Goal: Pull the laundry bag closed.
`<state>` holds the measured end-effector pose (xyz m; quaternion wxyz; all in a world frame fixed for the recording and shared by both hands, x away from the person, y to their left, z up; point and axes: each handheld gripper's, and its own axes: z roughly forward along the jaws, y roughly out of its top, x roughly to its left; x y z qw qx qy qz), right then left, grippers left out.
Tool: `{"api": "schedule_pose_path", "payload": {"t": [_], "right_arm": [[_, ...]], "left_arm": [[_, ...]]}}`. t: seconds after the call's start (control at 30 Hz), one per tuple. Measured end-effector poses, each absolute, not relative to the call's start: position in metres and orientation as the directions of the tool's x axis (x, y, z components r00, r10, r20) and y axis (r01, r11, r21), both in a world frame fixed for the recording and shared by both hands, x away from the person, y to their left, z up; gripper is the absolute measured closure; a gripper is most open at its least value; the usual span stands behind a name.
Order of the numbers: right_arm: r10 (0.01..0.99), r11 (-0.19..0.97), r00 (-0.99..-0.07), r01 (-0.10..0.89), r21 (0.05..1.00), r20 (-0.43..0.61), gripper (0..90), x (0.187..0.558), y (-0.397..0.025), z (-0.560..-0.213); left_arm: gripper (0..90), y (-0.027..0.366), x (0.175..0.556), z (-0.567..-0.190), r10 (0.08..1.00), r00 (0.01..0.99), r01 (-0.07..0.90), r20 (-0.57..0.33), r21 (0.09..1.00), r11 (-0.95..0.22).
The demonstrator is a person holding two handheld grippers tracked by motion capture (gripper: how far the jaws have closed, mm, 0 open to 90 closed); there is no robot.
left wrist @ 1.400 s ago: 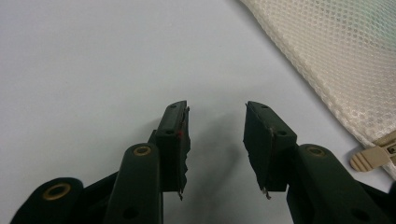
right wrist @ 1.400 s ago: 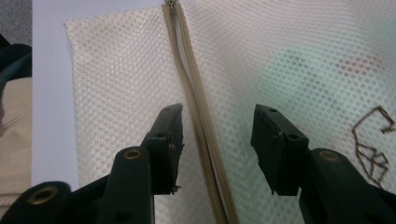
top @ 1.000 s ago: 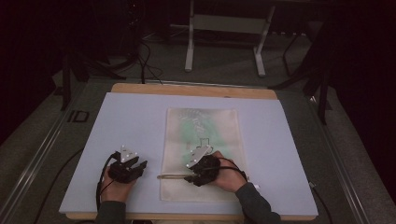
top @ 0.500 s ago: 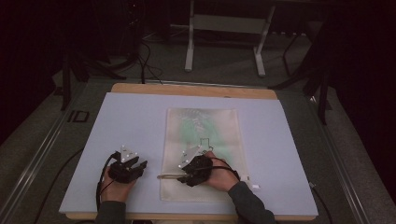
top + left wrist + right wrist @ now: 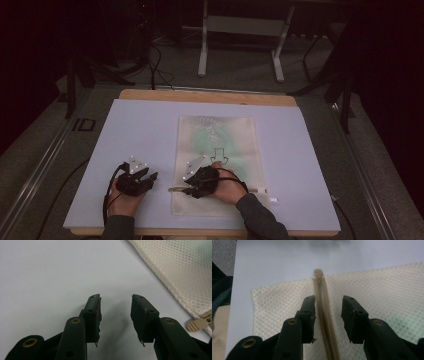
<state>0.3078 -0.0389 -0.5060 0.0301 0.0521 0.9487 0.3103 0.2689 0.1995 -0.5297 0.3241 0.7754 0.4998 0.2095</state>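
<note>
A: While the right gripper (image 5: 328,320) hovers low over the mesh bag (image 5: 220,165), we note its jaws released, one on each side of the beige zipper (image 5: 324,322), which runs straight ahead between them. Where is the pull?

B: We find the zipper pull (image 5: 318,273) ahead of those jaws, at the bag's edge, well beyond the fingertips and untouched. The bag lies flat on the white table (image 5: 140,130) with something green inside.

A: And the left gripper (image 5: 115,315)?

B: Its jaws are likewise released and hold nothing. It rests on bare table, the bag's corner and the pull (image 5: 197,325) just off its right jaw.

A: How far along do we judge the work?

B: Early, we think. The zipper appears shut along the length we see, and no grasp is made. Seizing the pull and drawing it along the bag remain to be done.
</note>
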Motion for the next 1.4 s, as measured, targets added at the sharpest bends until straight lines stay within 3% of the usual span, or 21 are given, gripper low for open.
{"api": "schedule_pose_path", "payload": {"t": [0.33,1.4], "right_arm": [[0.101,0.801,-0.995,0.064,0.596,-0.028,71.2,0.307,-0.022,-0.509],[0.107,0.822,-0.994,0.067,0.566,-0.037,74.3,0.307,0.021,-0.520]], "left_arm": [[58.8,0.199,0.269,-0.530,0.910,0.415,0.637,0.004,0.713,-0.294],[58.0,0.200,0.269,-0.529,0.912,0.410,0.636,0.002,0.716,-0.288]]}}
